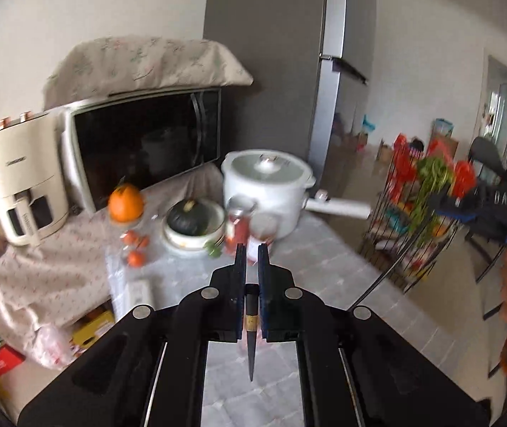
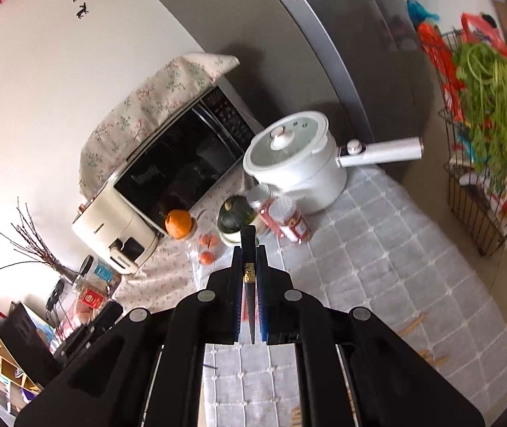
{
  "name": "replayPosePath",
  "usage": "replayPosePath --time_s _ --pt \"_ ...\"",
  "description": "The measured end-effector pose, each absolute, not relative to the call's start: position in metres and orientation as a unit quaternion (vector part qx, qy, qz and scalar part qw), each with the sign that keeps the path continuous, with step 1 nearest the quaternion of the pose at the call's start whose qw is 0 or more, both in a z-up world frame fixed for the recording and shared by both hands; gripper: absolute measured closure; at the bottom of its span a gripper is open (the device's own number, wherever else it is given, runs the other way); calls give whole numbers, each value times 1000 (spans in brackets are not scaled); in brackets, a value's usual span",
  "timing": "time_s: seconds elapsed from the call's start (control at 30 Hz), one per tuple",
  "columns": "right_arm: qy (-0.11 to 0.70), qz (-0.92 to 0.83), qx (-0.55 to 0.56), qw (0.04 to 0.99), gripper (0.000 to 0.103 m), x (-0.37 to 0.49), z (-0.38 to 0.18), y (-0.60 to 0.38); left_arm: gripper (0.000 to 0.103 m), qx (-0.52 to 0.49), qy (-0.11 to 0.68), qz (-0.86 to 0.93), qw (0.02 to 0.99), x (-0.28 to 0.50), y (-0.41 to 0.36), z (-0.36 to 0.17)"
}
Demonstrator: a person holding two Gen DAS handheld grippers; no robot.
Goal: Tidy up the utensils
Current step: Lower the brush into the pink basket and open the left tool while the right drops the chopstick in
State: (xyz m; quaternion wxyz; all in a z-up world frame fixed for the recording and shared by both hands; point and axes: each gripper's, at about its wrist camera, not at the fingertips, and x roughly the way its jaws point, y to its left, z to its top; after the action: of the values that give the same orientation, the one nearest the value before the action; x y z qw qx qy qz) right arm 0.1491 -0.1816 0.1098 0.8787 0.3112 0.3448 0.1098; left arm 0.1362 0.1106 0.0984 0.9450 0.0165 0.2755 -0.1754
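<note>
Above the quilted worktop (image 2: 378, 256), each tool is closed on one black chopstick. The left tool (image 1: 252, 252) clamps its chopstick (image 1: 251, 334) near the blunt end, tip pointing back toward the camera. The right tool (image 2: 249, 254) pinches its chopstick (image 2: 249, 284) mid-shaft. Keep both clamps firm, align both sticks parallel, and lower them together; more wooden chopsticks (image 2: 413, 327) lie on the worktop at right.

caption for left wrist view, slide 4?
Left gripper clamps a black chopstick above the grey-clothed table.

White pot (image 2: 299, 174); orange pumpkin (image 1: 125, 202); floral cloth (image 1: 139, 64); grey fridge (image 1: 271, 53).
</note>
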Motion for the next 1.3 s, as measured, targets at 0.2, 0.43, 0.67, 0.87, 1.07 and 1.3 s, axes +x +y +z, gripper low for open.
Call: replayPosePath --time_s 0.2,0.43,0.67,0.87,1.07,1.3 --pt "352 96 300 882 96 174 102 -189 98 6 277 -173 945 181 83 96" --pt "364 97 304 875 96 201 81 -185 98 -8 289 -152 945 223 80 64" --pt "375 106 285 876 96 219 75 -158 51 -41 293 -146 944 215 100 52" --pt "383 107 263 879 96 235 71 -132 45 -127 251 -135 950 181 146 69" --pt "405 96 231 880 96 262 52 -98 37 -166 256 -120 945 173 171 56" --pt "411 103 240 874 83 281 32 -73 36 -150 275 -112 943 175 171 47"
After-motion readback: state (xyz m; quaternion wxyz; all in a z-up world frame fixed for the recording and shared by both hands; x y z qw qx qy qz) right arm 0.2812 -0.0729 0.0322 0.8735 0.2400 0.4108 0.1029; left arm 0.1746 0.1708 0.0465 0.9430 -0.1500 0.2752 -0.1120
